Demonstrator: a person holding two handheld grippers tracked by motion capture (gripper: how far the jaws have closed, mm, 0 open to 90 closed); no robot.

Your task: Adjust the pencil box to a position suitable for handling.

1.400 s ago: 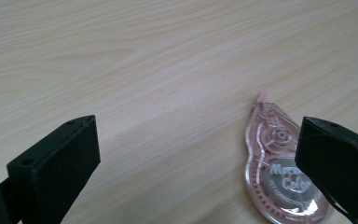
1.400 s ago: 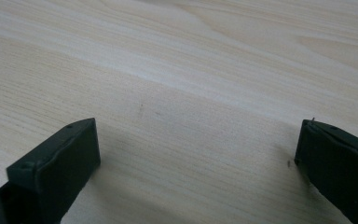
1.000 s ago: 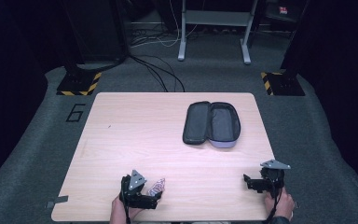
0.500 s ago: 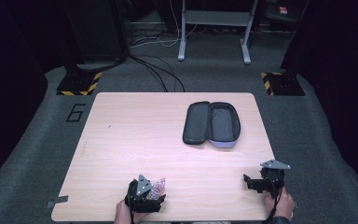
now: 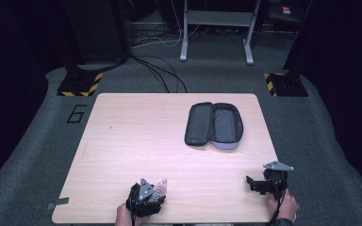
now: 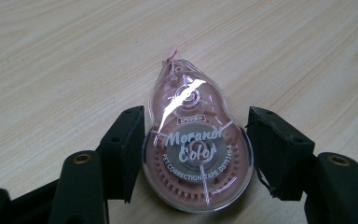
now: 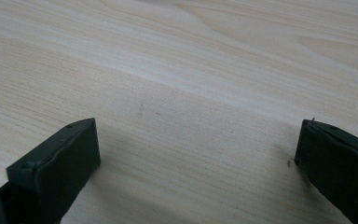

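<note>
Closing in since the earlier frame, the left gripper now pinches the light, rigid, slippery correction tape dispenser across its wide round body, a sound hold.

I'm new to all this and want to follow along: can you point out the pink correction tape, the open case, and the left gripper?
correction tape (image 6: 196,154), left gripper view, on its printed round hub.
pencil case (image 5: 214,125), high view, on its open inside.
left gripper (image 6: 193,156), left gripper view, midway between its fingertips.
</note>
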